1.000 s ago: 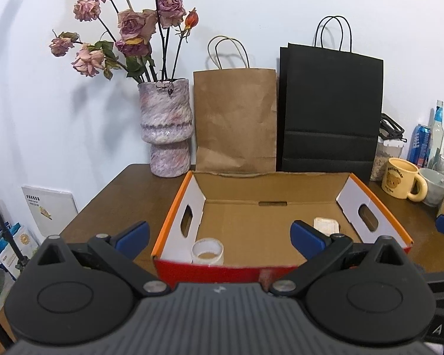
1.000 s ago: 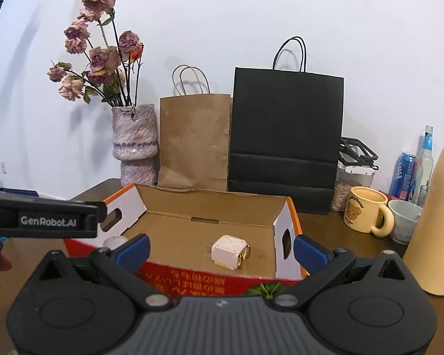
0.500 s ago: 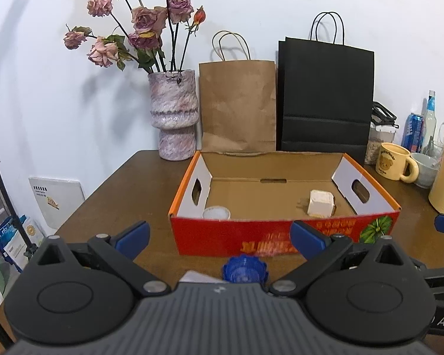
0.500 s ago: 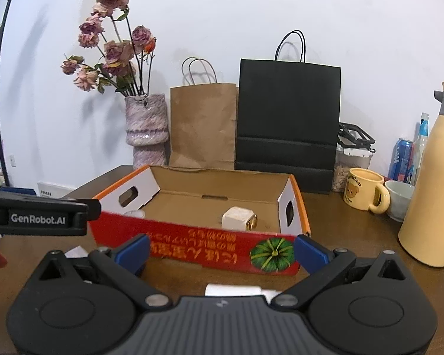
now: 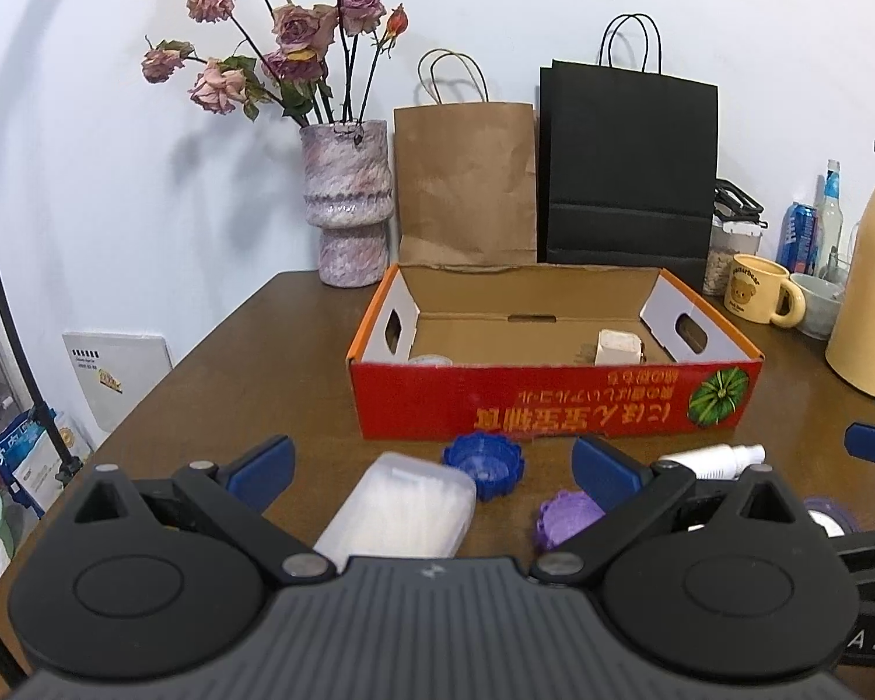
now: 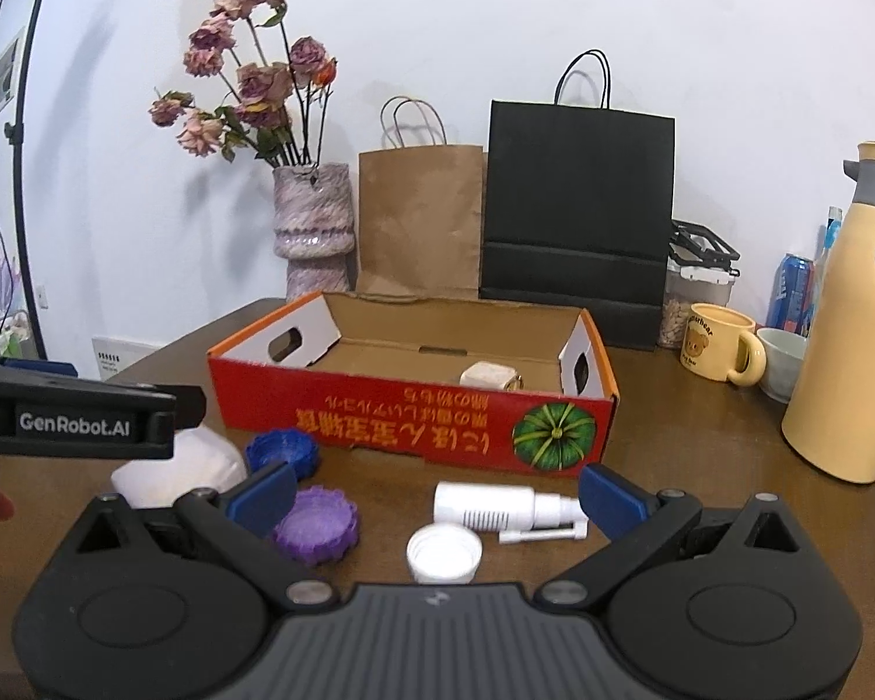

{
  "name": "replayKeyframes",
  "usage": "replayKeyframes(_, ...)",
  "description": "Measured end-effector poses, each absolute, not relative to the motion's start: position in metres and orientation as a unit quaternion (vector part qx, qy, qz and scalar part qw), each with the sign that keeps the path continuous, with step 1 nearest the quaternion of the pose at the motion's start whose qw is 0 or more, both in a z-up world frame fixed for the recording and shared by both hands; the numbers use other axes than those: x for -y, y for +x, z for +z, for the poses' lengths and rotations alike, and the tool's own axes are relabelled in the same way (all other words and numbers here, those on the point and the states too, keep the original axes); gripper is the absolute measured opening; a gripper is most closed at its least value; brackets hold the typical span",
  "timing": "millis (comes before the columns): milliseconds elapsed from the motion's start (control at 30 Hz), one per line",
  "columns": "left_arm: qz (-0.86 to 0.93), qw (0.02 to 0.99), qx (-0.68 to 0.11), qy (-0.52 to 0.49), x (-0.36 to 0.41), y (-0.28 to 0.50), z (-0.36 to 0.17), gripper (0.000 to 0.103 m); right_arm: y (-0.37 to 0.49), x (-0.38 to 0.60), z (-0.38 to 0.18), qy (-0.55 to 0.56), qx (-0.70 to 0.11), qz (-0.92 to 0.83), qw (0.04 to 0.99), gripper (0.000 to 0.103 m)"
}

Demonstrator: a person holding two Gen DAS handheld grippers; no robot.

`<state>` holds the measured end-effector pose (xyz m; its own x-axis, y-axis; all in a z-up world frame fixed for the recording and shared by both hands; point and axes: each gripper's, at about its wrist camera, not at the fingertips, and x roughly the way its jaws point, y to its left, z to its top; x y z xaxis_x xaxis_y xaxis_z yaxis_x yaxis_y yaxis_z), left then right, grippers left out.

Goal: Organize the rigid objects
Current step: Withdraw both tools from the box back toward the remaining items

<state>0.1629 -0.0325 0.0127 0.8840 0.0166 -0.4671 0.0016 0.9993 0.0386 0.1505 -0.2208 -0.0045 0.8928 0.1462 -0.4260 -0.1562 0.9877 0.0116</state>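
Holding both my left gripper (image 5: pixel 431 461) and right gripper (image 6: pixel 434 490) level, jaws spread wide, empty. Brown table (image 5: pixel 274 361) carries the red box (image 5: pixel 554 402); white wall (image 5: pixel 116 175) behind.

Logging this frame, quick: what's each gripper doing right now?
Left gripper: open, holding nothing, above the clear plastic case.
Right gripper: open, holding nothing, above the white spray bottle.
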Motion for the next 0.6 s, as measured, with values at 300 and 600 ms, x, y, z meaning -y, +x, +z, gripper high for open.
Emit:
replayKeyframes(300, 0.006, 0.967, -0.254, 0.018, 0.024, 0.137, -0.002, 0.103, 0.125, 0.213, -0.019, -0.015, -0.237, 0.087, 0.967, 0.103)
replayKeyframes(600, 0.011, 0.963, -0.267, 0.022, 0.015, 0.119, -0.018, 0.103, 0.105, 0.206, -0.035, -0.007, -0.265, 0.106, 0.958, 0.103)
